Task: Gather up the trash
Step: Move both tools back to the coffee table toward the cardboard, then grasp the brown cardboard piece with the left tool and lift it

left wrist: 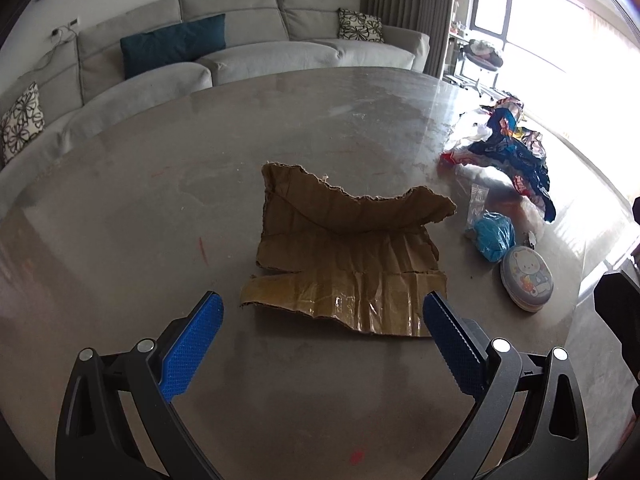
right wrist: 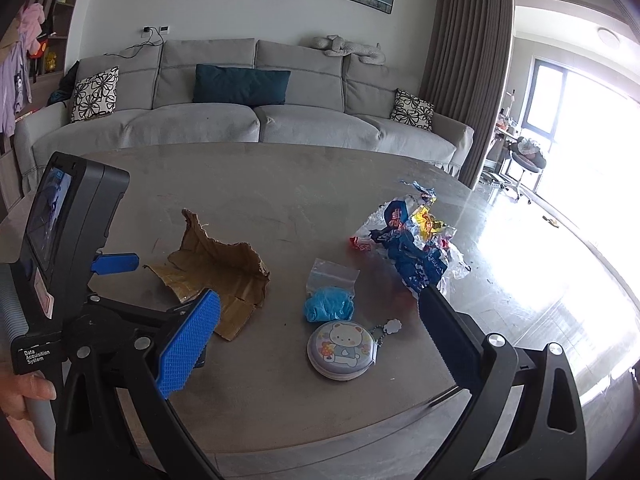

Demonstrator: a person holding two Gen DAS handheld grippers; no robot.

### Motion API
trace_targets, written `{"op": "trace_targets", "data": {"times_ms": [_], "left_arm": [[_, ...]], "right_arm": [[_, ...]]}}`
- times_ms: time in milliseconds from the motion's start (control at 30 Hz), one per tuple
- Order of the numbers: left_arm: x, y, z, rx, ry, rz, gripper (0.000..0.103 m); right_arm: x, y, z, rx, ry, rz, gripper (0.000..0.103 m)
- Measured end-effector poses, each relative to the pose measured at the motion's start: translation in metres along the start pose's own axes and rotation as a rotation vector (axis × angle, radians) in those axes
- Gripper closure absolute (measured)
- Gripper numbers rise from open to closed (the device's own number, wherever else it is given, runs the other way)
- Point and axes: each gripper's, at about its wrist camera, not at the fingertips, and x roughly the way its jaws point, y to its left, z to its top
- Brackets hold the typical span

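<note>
The torn cardboard (left wrist: 344, 256) lies flat on the worktop (left wrist: 160, 200) just ahead of my left gripper (left wrist: 322, 310), whose jaws stand wide apart and hold nothing. Off to its right sit a blue crumpled bag (right wrist: 329, 304), a clear zip bag (right wrist: 332, 274) and crumpled snack wrappers (right wrist: 412, 248). My right gripper (right wrist: 320, 304) hangs spread and empty, a round bear tin (right wrist: 342, 350) between its fingers

Both wrist views low over table (left wrist: 120, 208), sofa-facing.
</note>
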Motion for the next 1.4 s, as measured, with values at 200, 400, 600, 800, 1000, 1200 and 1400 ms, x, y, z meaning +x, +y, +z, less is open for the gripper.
{"op": "trace_targets", "data": {"times_ms": [200, 400, 600, 800, 1000, 1200, 1400], "left_arm": [[0.022, -0.003, 0.006, -0.008, 0.093, -0.005, 0.003], [0.027, -0.012, 0.008, 0.018, 0.103, 0.004, 0.004], [0.021, -0.015, 0.008, 0.031, 0.072, -0.005, 0.03], [0.013, -0.021, 0.008, 0.056, 0.035, 0.017, 0.088], [0.011, -0.018, 0.011, 0.044, 0.026, 0.015, 0.096], [-0.003, -0.018, 0.012, 0.047, -0.01, 0.03, 0.096], [-0.024, -0.013, 0.015, 0.05, -0.04, 0.036, 0.096]], "right_arm": [[0.009, -0.01, -0.004, 0.024, 0.006, 0.005, 0.005], [0.012, -0.015, -0.008, 0.035, 0.006, 0.009, 0.005], [0.014, -0.016, -0.012, 0.04, 0.018, 0.016, 0.004], [0.017, -0.019, -0.013, 0.038, 0.023, 0.007, 0.004], [0.019, -0.019, -0.011, 0.036, 0.02, 0.001, 0.004], [0.021, -0.022, -0.014, 0.048, 0.011, 0.006, 0.004], [0.027, -0.028, -0.02, 0.063, 0.013, 0.01, 0.004]]}}
